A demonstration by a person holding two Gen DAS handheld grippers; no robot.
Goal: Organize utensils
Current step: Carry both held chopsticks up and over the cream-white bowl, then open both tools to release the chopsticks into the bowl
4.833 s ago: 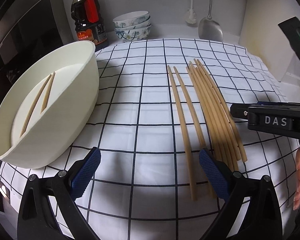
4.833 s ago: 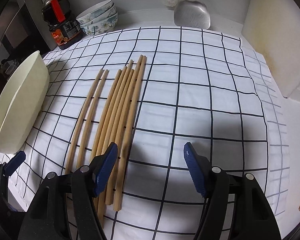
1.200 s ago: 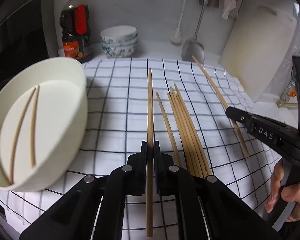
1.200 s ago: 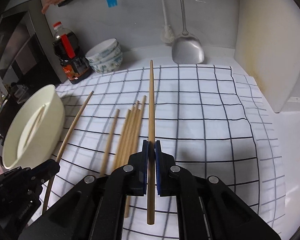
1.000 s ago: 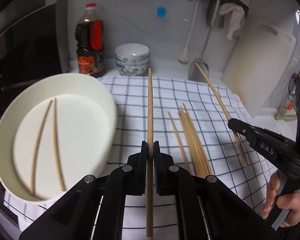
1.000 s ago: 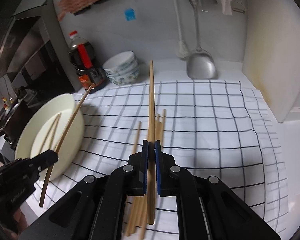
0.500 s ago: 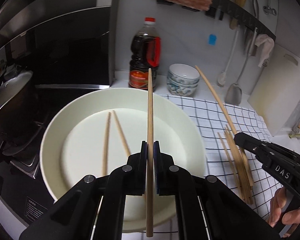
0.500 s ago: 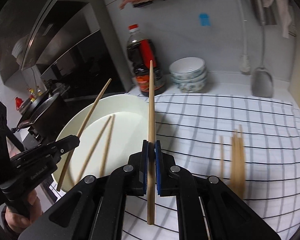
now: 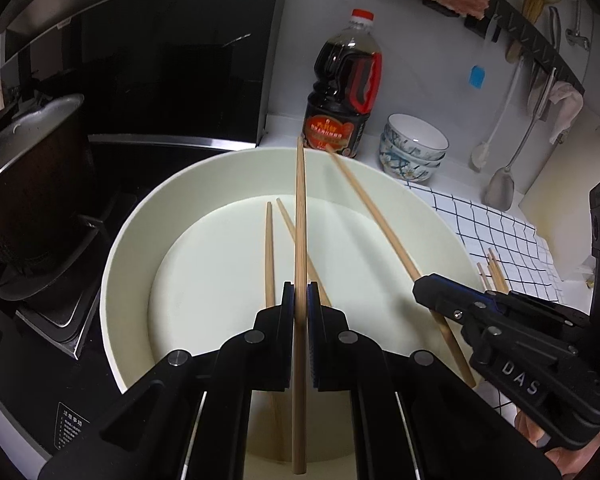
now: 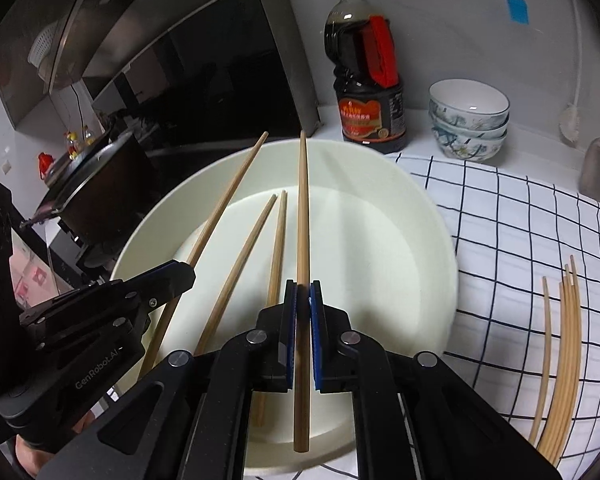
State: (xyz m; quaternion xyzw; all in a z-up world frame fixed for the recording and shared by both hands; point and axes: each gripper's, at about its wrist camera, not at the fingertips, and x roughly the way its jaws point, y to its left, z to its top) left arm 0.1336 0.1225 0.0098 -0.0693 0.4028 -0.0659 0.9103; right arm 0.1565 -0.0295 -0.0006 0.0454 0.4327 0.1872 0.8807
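A large cream bowl holds two wooden chopsticks lying on its bottom. My left gripper is shut on one chopstick and holds it above the bowl; it also shows in the right wrist view. My right gripper is shut on another chopstick, also above the bowl; it shows in the left wrist view. Several more chopsticks lie on the checked cloth to the right of the bowl.
A dark sauce bottle and stacked patterned bowls stand behind the bowl. A pot on a stove is to the left. A metal spatula and cutting board are at the back right.
Both grippers, each holding a chopstick, have moved left from above the cloth to above the cream bowl and come lower and closer to it.
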